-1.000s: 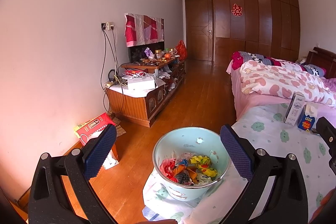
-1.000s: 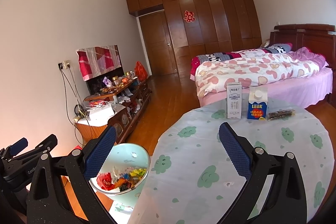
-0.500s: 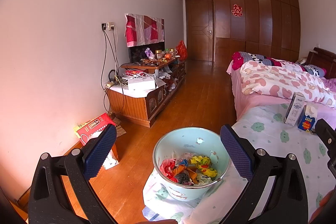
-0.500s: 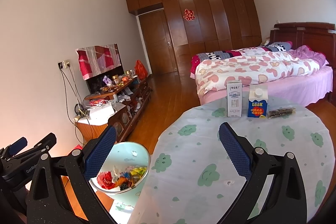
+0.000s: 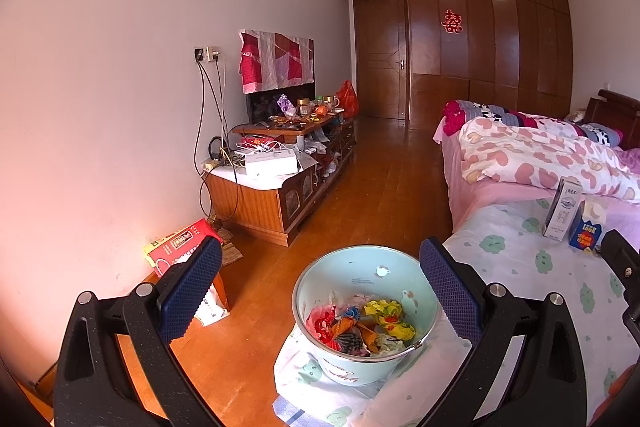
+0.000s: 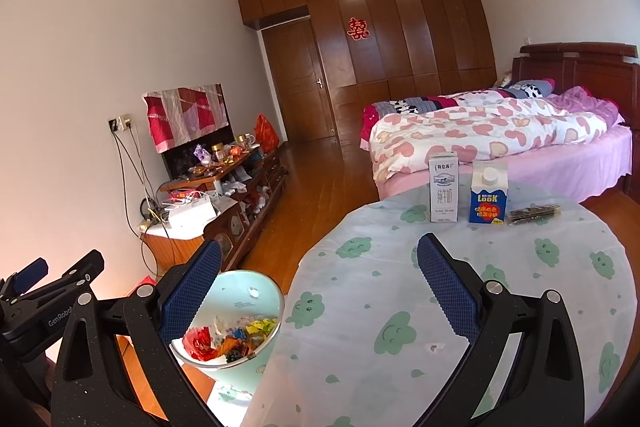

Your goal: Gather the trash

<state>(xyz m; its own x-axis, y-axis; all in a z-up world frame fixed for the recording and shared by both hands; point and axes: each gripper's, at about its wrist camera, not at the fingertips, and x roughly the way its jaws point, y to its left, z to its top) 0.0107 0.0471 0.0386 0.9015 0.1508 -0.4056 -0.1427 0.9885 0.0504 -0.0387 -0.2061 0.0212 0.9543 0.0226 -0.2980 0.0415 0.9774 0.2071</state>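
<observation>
A pale green bucket stands beside the round table, holding several crumpled colourful wrappers. My left gripper hangs open above the bucket, nothing between its fingers. My right gripper is open over the near part of the cloth-covered table. At the table's far side stand a white milk carton and a blue carton, with a dark snack packet lying to their right. Both cartons show at the right of the left wrist view.
A low wooden TV cabinet cluttered with items runs along the left wall, cables hanging above it. A red box lies on a stool by the wall. A bed with a heart-print quilt stands beyond the table. Wooden floor stretches to the door.
The right gripper's view has crept slightly forward and up over the table; the cartons sit a little nearer. The left gripper and bucket have stayed put.
</observation>
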